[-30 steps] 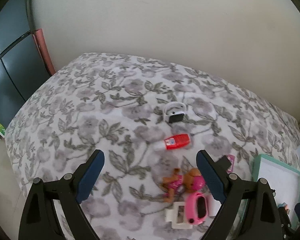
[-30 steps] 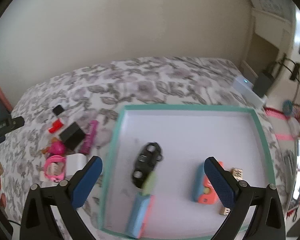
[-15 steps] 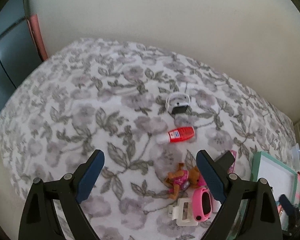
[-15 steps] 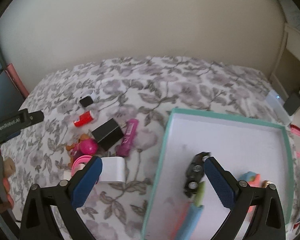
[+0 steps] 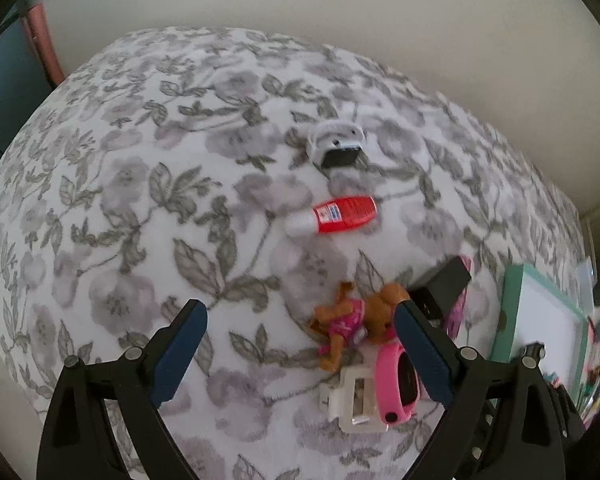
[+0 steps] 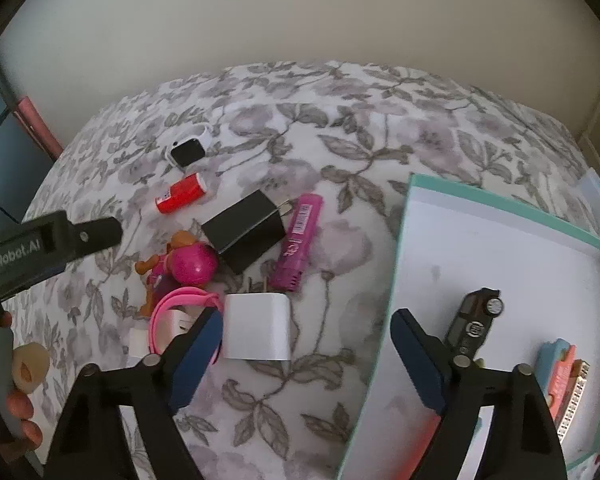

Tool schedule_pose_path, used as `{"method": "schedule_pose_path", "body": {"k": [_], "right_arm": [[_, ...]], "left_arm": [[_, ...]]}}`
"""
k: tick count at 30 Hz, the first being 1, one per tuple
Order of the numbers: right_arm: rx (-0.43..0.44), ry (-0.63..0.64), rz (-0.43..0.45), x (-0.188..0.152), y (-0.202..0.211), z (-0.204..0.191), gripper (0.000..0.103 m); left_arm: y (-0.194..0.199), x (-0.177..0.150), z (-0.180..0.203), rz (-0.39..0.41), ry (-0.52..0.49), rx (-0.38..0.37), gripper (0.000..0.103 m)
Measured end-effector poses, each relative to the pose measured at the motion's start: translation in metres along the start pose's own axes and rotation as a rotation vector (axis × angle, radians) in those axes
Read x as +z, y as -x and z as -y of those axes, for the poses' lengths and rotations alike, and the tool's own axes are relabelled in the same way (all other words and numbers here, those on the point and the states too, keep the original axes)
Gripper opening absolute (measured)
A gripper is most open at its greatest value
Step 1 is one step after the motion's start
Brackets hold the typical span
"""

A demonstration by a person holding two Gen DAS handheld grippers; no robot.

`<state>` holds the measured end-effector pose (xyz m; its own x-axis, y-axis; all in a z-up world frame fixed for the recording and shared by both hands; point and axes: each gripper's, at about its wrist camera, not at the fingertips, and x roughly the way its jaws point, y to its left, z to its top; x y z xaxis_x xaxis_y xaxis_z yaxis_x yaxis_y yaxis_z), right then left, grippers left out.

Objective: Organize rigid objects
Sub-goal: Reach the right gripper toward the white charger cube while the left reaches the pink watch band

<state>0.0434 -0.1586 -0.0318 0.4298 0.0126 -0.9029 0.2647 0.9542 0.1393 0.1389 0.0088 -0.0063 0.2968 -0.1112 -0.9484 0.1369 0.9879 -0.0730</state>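
Note:
Loose objects lie on a floral bedspread: a red bottle [image 5: 336, 216] [image 6: 182, 198], a white smartwatch [image 5: 337, 145] [image 6: 188, 150], a toy dog figure [image 5: 352, 320] [image 6: 180, 266], a pink watch [image 5: 398, 384] [image 6: 180, 304], a black charger [image 6: 246, 230], a pink tube [image 6: 298, 242] and a white charger [image 6: 258, 326]. A teal-rimmed tray [image 6: 404, 240] [image 5: 514, 312] at right holds a black toy car [image 6: 474, 316] and coloured pieces. My left gripper [image 5: 300, 344] is open and empty, just left of the dog. My right gripper [image 6: 306, 356] is open and empty, between the white charger and the tray's edge.
A cream wall stands behind the bed. A dark cabinet [image 5: 4, 92] and a pink strip [image 5: 44, 40] are at the far left. The other gripper's body [image 6: 40, 248] and the hand on it show at the left of the right wrist view.
My right gripper has swung left from over the tray to the pile of loose objects. My left gripper has moved forward and lower toward the dog and bottle.

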Motion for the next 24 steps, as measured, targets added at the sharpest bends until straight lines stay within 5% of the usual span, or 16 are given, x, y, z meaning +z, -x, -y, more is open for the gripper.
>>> {"method": "schedule_pose_path", "body": {"k": [12, 18, 24], "right_arm": [[0.025, 0.031, -0.058, -0.005, -0.025, -0.012, 0.075], [0.033, 0.03, -0.059, -0.006, -0.03, -0.013, 0.073], [0.053, 0.021, -0.057, -0.006, -0.028, -0.011, 0.06]], "left_arm": [[-0.006, -0.008, 0.027, -0.06, -0.129, -0.007, 0.094], [-0.012, -0.011, 0.032, -0.087, -0.159, 0.001, 0.078], [-0.013, -0.013, 0.036, -0.109, -0.165, -0.05, 0.076]]}}
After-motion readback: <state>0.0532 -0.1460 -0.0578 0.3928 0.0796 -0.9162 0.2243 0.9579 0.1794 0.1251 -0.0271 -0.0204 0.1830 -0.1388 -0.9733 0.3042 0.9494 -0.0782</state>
